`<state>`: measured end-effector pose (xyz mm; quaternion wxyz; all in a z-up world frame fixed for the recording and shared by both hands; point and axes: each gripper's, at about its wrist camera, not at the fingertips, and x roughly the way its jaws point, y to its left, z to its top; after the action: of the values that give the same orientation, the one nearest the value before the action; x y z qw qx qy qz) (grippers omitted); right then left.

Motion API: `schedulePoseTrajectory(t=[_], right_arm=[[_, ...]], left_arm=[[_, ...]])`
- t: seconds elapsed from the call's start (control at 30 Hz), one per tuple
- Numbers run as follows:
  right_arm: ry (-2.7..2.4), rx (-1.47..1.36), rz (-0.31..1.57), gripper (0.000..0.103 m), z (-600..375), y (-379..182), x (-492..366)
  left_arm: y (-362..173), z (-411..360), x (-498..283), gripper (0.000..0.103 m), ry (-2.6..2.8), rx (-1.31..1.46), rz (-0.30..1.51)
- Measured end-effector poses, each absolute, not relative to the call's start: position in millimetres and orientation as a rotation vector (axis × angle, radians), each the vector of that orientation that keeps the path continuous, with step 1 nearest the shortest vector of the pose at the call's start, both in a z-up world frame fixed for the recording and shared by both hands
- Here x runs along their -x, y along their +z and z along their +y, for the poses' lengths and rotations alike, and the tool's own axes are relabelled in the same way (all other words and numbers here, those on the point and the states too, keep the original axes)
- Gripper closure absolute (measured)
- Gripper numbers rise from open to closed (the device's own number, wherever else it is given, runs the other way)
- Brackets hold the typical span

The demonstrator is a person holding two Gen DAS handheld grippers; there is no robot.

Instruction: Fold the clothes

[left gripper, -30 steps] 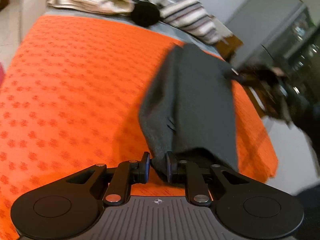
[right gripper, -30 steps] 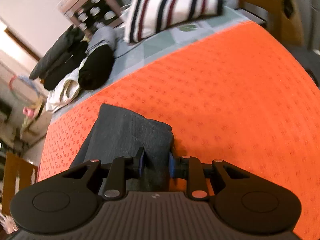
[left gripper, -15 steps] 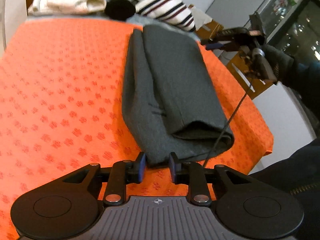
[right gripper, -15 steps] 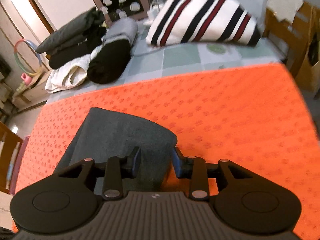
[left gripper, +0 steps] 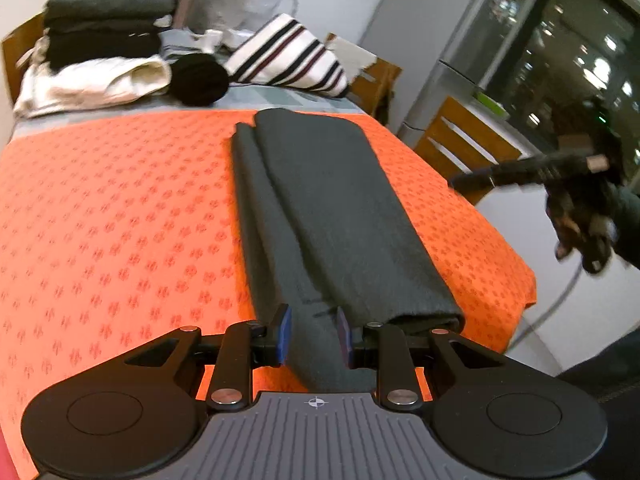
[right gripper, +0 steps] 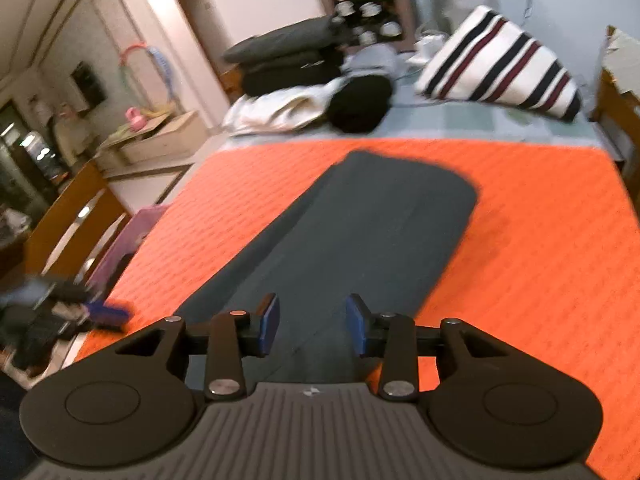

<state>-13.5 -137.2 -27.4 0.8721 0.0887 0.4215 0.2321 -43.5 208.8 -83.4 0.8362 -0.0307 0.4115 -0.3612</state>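
The long folded dark grey garment lies mid-frame on the orange patterned cloth, below the narrowly parted left gripper and the opening, empty right gripper.

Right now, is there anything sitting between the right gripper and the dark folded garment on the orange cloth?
Nothing visible. The right gripper, its jaws opening, hangs directly over the dark folded garment with only air between, and no other item lies on the orange cloth near it.

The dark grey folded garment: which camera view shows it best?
The left wrist view: the dark grey folded garment is sharp, and its fold layers show at the near end. The right wrist view shows the same garment, but blurred.
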Motion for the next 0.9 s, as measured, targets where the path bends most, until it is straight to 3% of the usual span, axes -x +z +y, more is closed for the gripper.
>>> schedulePoseTrajectory(t=[0.2, 0.57, 0.77, 0.9], right_arm=[[0.611, -0.031, 0.868, 0.047, -71, -44, 62], [0.642, 0.081, 0.876, 0.047, -13, -87, 78], [0.65, 0.107, 0.815, 0.046, -22, -71, 90], [0.655, 0.233, 0.777, 0.032, -36, -65, 104]], left_arm=[[-87, 191, 22, 0.076, -0.806, 0.018, 0.873], [-97, 148, -10, 0.076, -0.94, -0.021, 0.883], [-114, 117, -30, 0.077, -1.031, -0.054, 0.948], [-132, 105, -43, 0.077, -1.075, -0.095, 1.019]])
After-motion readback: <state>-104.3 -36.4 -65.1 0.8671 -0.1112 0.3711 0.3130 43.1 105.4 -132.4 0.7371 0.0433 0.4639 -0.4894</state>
